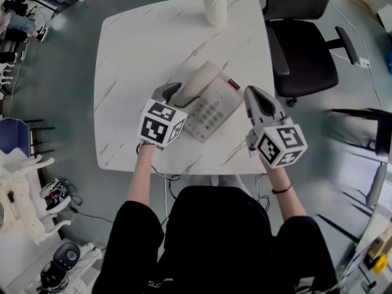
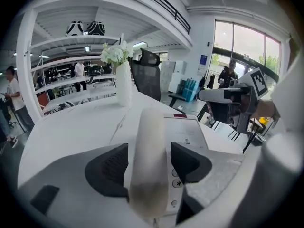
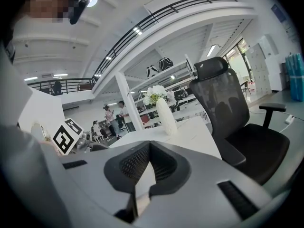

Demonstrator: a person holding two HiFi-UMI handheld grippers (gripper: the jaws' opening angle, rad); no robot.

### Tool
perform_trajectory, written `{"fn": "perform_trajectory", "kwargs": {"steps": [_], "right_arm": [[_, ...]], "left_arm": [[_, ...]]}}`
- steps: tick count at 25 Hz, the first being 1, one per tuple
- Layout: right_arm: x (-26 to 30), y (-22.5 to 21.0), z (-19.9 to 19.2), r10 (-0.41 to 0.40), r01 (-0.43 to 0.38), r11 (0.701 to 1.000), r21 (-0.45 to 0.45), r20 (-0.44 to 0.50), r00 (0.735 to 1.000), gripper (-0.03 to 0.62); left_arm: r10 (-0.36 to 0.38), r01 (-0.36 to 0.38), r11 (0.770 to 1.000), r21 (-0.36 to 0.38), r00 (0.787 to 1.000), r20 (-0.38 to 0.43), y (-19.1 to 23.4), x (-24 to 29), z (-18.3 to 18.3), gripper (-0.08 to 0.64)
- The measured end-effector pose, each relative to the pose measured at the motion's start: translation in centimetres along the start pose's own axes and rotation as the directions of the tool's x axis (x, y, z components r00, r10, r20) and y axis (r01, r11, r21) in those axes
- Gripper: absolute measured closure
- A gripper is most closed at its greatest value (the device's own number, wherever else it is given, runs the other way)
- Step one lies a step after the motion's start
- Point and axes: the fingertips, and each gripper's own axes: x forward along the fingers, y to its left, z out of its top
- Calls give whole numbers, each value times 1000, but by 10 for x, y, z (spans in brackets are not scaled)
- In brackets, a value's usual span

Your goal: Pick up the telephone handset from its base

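Handset (image 1: 196, 83) on base (image 1: 212, 110), btw wide-apart jaws of left gripper (image 2: 149, 163) – right gripper (image 3: 148, 151) closed; vase (image 1: 215, 6), chair (image 1: 303, 54) beyond.

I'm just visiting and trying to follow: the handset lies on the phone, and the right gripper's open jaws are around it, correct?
Not quite. It is the left gripper whose open jaws are around the handset, as the left gripper view shows; the handset does lie on the phone.
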Motion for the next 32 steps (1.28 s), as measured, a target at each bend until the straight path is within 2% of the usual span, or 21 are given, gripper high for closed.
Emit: {"fn": "perform_trajectory", "kwargs": {"steps": [5, 10, 15, 24, 32], "right_arm": [[1, 2, -1, -8, 8, 1000, 3, -2, 1000, 601], [1, 1, -3, -16, 16, 1000, 10, 1, 1000, 601], [0, 1, -4, -27, 27, 1000, 13, 0, 1000, 601], [-2, 1, -5, -45, 45, 999, 9, 7, 999, 601], [-3, 3, 0, -44, 44, 999, 0, 15, 999, 601]], "left_arm": [[-26, 26, 1000, 8, 999, -28, -2, 9, -4, 298], [-1, 3, 1000, 27, 998, -65, 3, 15, -11, 301], [-19, 24, 998, 61, 996, -84, -1, 17, -11, 345], [-13, 17, 998, 53, 998, -66, -2, 15, -11, 348], [1, 0, 999, 35, 1000, -16, -1, 4, -4, 350]]}}
